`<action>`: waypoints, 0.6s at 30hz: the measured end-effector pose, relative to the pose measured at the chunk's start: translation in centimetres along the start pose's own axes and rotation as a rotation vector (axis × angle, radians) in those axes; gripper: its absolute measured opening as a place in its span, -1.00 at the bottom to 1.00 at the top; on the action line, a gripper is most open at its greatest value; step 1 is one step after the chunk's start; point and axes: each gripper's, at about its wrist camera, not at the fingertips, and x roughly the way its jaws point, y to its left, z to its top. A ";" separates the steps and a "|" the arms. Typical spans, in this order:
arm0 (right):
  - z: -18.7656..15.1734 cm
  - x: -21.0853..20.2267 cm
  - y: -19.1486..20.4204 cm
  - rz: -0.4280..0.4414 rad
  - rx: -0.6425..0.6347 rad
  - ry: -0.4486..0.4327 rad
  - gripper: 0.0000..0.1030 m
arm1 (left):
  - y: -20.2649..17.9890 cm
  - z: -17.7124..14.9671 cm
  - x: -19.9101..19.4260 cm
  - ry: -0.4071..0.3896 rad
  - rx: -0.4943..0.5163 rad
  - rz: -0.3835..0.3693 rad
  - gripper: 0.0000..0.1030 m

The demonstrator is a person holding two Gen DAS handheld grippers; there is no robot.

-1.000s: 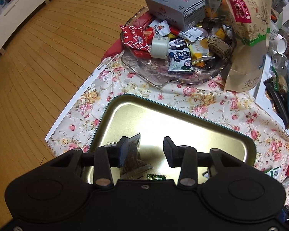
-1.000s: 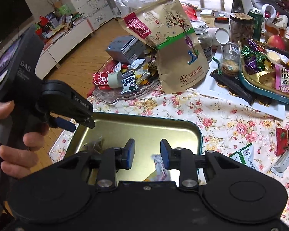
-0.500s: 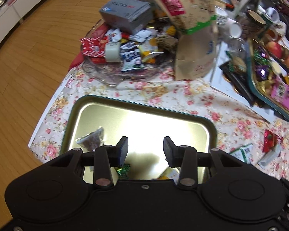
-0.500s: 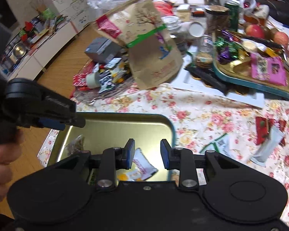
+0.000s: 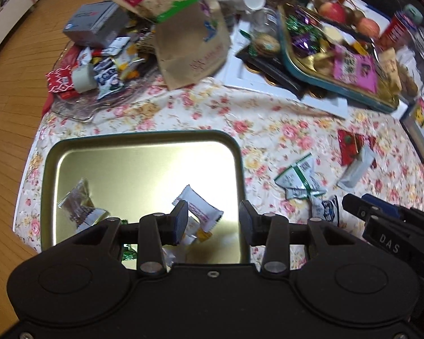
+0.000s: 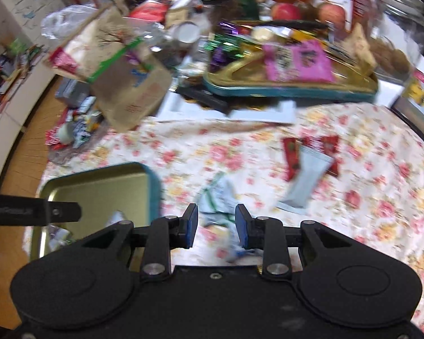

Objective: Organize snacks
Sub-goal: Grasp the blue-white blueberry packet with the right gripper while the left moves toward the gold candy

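Indoor light, warm and fairly bright. Strong glare off the gold tray (image 5: 144, 169) floor in the left view, washing out toward its right side. Right view heavily motion-blurred: tablecloth (image 6: 268, 152) and wrappers smeared. Left view sharper, far clutter soft. Fisheye bends the floor (image 5: 11, 90) at the edges.

A gold tray (image 5: 144, 166) with a teal rim lies flat on the flowered cloth. In it rest a white wrapped candy (image 5: 202, 207) (tilted, near the middle) and a clear packet of dark snack (image 5: 76, 200) by the left wall. Beside the tray, loose on the cloth, lie a green-striped white packet (image 5: 298, 179), a pale grey bar (image 6: 308, 176) and a red packet (image 5: 349, 147).
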 end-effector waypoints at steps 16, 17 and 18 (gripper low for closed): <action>-2.5 2.4 -5.7 -0.037 0.100 0.129 -0.38 | -6.2 -0.8 0.9 0.050 0.131 -0.034 -0.04; -2.5 2.5 -5.6 -0.035 0.098 0.138 -0.38 | -6.4 -0.8 0.9 0.050 0.133 -0.037 -0.04; -2.7 2.6 -5.5 -0.036 0.096 0.140 -0.38 | -6.6 -0.7 0.9 0.050 0.134 -0.038 -0.04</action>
